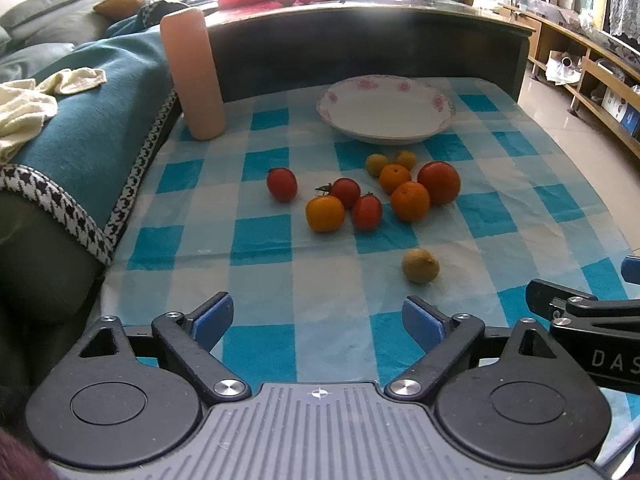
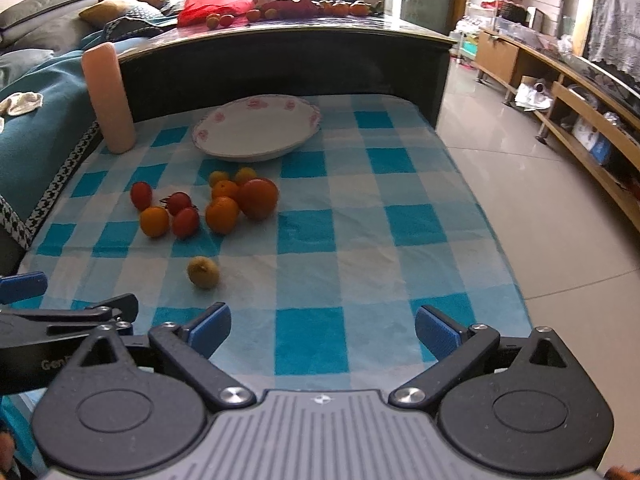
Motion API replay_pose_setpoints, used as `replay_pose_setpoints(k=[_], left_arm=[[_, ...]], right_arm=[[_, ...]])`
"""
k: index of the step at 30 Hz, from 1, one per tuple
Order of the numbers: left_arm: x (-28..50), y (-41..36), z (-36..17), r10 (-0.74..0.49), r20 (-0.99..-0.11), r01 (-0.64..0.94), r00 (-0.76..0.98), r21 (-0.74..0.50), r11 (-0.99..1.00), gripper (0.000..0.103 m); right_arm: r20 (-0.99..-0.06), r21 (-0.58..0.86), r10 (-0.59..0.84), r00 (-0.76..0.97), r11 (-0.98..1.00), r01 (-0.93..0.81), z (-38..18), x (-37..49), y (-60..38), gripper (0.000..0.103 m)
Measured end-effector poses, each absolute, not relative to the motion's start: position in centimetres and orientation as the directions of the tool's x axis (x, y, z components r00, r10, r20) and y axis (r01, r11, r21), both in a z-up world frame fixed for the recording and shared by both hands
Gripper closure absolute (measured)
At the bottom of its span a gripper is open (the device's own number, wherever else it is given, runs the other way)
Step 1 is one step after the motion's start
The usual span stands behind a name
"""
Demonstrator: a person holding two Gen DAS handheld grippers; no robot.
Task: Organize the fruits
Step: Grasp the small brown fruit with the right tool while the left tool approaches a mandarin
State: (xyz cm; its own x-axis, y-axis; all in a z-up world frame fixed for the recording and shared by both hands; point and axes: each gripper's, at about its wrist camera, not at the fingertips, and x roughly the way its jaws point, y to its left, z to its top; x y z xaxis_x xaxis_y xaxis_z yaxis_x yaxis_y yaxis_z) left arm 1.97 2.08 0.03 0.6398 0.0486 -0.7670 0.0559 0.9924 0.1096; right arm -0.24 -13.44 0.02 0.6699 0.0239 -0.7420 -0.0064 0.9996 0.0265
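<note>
Fruit is still to be gathered: the plate [image 1: 386, 136] stands empty at the far side of the checked cloth [image 1: 328, 300], and every piece lies loose on the cloth in front of it. The step in hand is judged to be a first pick, and it would be done best by taking one piece at a time rather than reaching into the cluster.

The large tomato [image 1: 439, 182] lies at the right of the cluster, touching the oranges [image 1: 410, 201] beside it, so a grip there risks knocking its neighbours. Three small tomatoes [image 1: 282, 184] and another orange [image 1: 325, 213] lie to the left, and two small yellow fruits [image 1: 377, 164] sit nearest the plate. The yellowish fruit [image 1: 420, 266] lies alone, apart from the rest and nearest both tools; it is judged the easiest start, since the pads can be set on either side with nothing else touched. Round fruit is likely to roll, so the closing should be slow and centred.

The left gripper [image 1: 318, 320] is held low over the near cloth, tilted downward toward the fruit, its jaws spread wide with nothing between them. The right gripper [image 2: 322, 328] is held just beside it in the same downward tilt, likewise wide apart and empty.
</note>
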Motion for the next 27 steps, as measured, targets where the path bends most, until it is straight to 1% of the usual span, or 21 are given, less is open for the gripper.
replay_pose_setpoints(k=[5, 10, 17, 21, 25, 27], left_arm=[[2.9, 2.5, -0.1, 0.054, -0.776, 0.049, 0.628, 0.110, 0.993, 0.012], [3.8, 2.7, -0.2, 0.056, -0.781, 0.061, 0.622, 0.120, 0.991, 0.016], [4.9, 2.9, -0.2, 0.075, -0.779, 0.089, 0.623, 0.166, 0.982, 0.016], [5.7, 2.8, -0.5, 0.085, -0.782, 0.108, 0.617, 0.191, 0.976, 0.021], [6.3, 2.8, -0.7, 0.092, -0.782, 0.118, 0.616, 0.207, 0.971, 0.022], [6.5, 3.1, -0.9, 0.089, -0.786, 0.116, 0.612, 0.201, 0.973, 0.021]], right_arm=[[-0.751, 0.035, 0.057, 0.658, 0.998, -0.046, -0.1, 1.0, -12.6, 0.000], [-0.762, 0.063, 0.097, 0.640, 0.995, -0.076, -0.2, 2.2, -12.1, 0.006], [-0.761, 0.062, 0.133, 0.635, 0.989, -0.133, -0.2, 3.5, -11.1, 0.016], [-0.768, 0.057, 0.147, 0.623, 0.985, -0.162, -0.4, 4.4, -10.5, 0.020], [-0.779, 0.063, 0.170, 0.604, 0.979, -0.194, -0.6, 5.3, -9.9, 0.032], [-0.781, 0.062, 0.178, 0.598, 0.976, -0.210, -0.7, 5.7, -9.6, 0.034]])
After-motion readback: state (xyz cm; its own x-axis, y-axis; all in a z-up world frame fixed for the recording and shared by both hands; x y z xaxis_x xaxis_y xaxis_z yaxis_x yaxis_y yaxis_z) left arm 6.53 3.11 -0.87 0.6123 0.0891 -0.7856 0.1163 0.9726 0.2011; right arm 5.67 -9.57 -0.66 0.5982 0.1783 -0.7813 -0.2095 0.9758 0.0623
